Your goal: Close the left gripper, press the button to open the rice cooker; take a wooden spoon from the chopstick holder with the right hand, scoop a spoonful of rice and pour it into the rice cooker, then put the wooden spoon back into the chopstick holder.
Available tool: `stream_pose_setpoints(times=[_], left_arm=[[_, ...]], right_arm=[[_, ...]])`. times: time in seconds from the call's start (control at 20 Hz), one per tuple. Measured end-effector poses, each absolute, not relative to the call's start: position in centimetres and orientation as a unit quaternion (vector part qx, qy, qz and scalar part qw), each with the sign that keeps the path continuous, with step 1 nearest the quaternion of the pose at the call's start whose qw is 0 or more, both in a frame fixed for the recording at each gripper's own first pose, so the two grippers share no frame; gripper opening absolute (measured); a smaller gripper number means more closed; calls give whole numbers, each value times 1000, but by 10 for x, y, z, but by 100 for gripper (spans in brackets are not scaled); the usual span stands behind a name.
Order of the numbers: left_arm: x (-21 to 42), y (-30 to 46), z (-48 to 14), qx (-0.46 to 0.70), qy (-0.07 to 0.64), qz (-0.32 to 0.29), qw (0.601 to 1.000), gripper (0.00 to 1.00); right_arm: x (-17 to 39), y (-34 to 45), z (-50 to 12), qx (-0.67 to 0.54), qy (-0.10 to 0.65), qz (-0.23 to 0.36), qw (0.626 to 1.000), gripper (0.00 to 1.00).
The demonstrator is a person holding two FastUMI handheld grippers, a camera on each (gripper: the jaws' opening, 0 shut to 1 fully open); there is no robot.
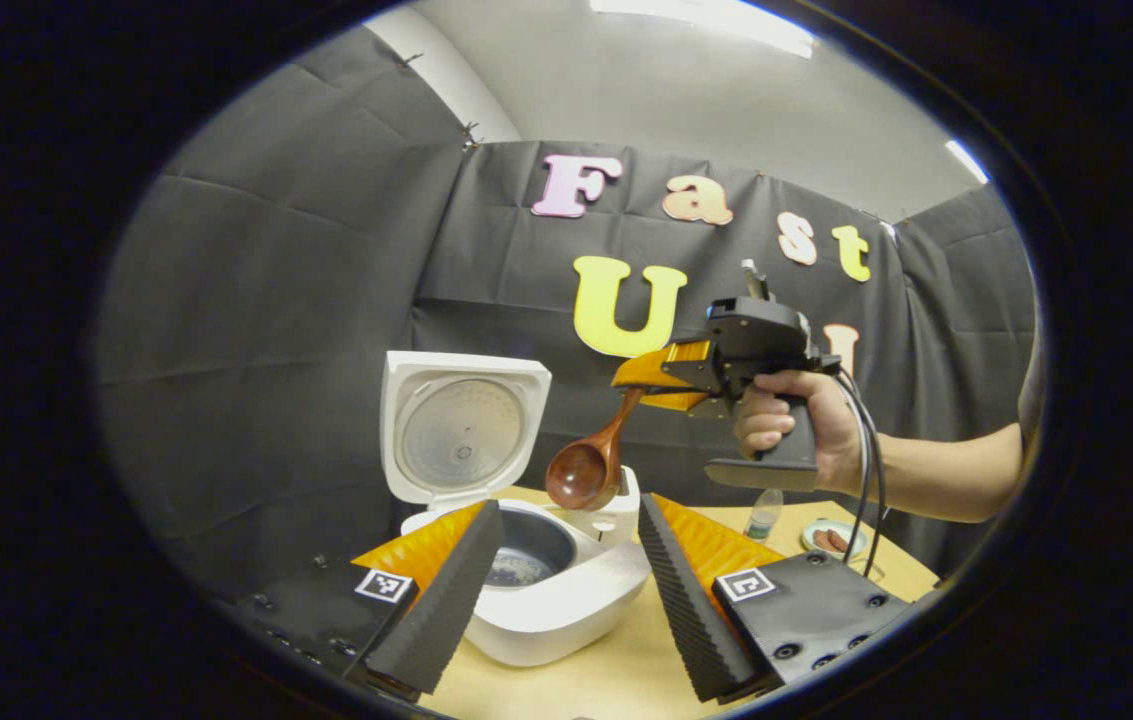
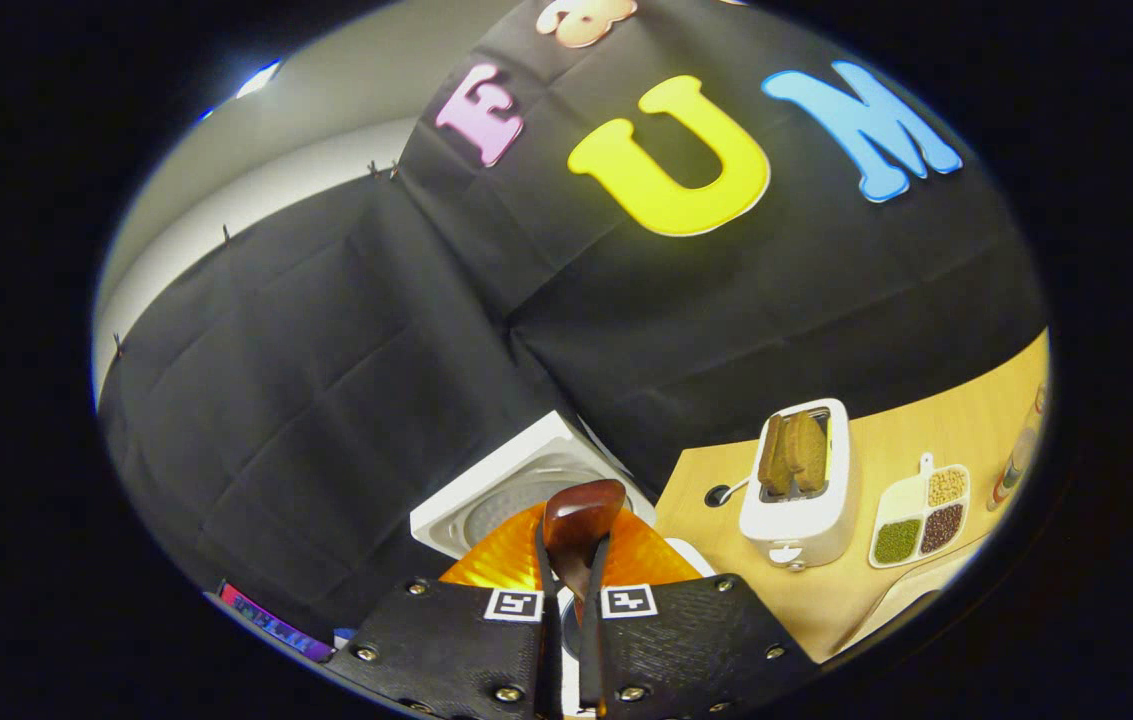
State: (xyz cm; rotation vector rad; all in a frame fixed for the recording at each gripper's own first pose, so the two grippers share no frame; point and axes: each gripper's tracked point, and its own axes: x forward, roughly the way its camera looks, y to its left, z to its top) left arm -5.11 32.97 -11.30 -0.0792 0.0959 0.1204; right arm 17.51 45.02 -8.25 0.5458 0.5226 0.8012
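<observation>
Above the open rice cooker (image 1: 546,590), your right gripper (image 1: 648,385) clamps the handle of the wooden spoon (image 1: 586,465), both fingers pressed narrow on it; the bowl hangs tipped just over the inner pot (image 1: 524,555), lid (image 1: 461,430) raised behind. Your left gripper (image 1: 566,585) stands wide, holding nothing, low near the front edge of the tabletop (image 1: 616,670). In the right gripper view the toaster (image 2: 798,482) and a divided dish (image 2: 921,515) sit toward the far edge. Risk, as judged: the handle is gripped at its end, so the spoon may pivot and strike the pot rim or lid on withdrawal. The chopstick holder cannot be identified with confidence.
</observation>
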Motion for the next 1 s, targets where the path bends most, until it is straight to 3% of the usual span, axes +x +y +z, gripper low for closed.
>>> stream_pose_setpoints(times=[1.0], left_arm=[[5,167,-102,-23,59,-41,997,95]], right_arm=[[168,162,-69,349,194,228,888,7]])
